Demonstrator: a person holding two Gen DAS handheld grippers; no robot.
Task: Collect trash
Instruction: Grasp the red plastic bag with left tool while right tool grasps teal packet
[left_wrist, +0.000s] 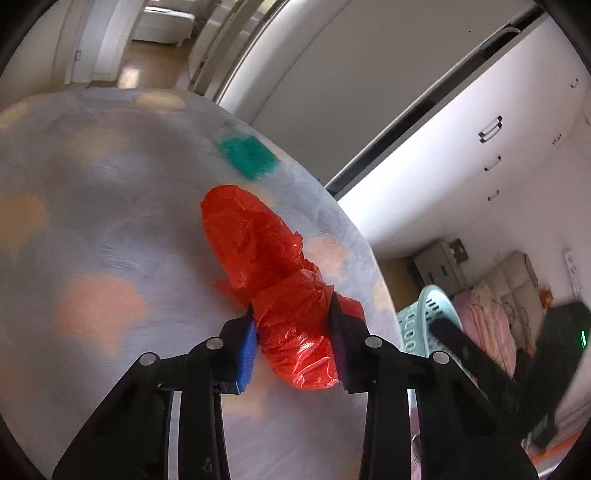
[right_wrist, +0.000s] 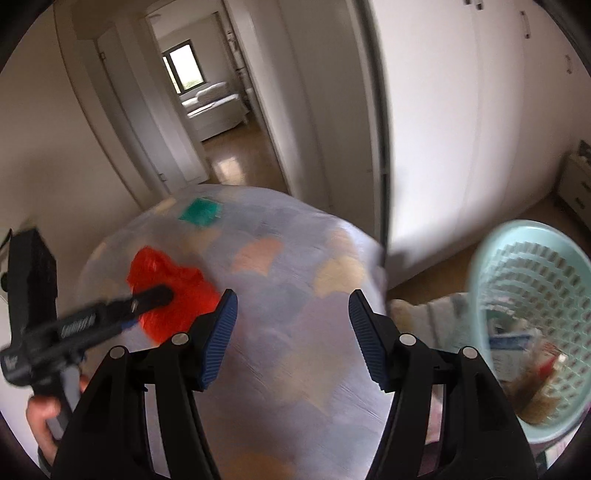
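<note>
A crumpled red plastic bag (left_wrist: 266, 258) lies on a bed with a pale patterned cover (left_wrist: 110, 221). My left gripper (left_wrist: 293, 310) is shut on the bag's near end, both pads pressed into the plastic. The right wrist view shows that same gripper (right_wrist: 155, 295) coming in from the left over the red bag (right_wrist: 162, 273), with a hand (right_wrist: 40, 417) on its grip. My right gripper (right_wrist: 291, 295) hangs open above the bed cover (right_wrist: 295, 350) with nothing between its blue pads. A small green piece (left_wrist: 249, 155) (right_wrist: 199, 212) lies farther back on the bed.
A light teal plastic basket (right_wrist: 532, 266) (left_wrist: 417, 321) with several bits of trash inside sits off the bed's right edge. White wardrobe doors (right_wrist: 461, 129) stand behind it. An open doorway (right_wrist: 207, 92) leads to another room. Folded bedding (left_wrist: 495, 295) lies on the floor to the right.
</note>
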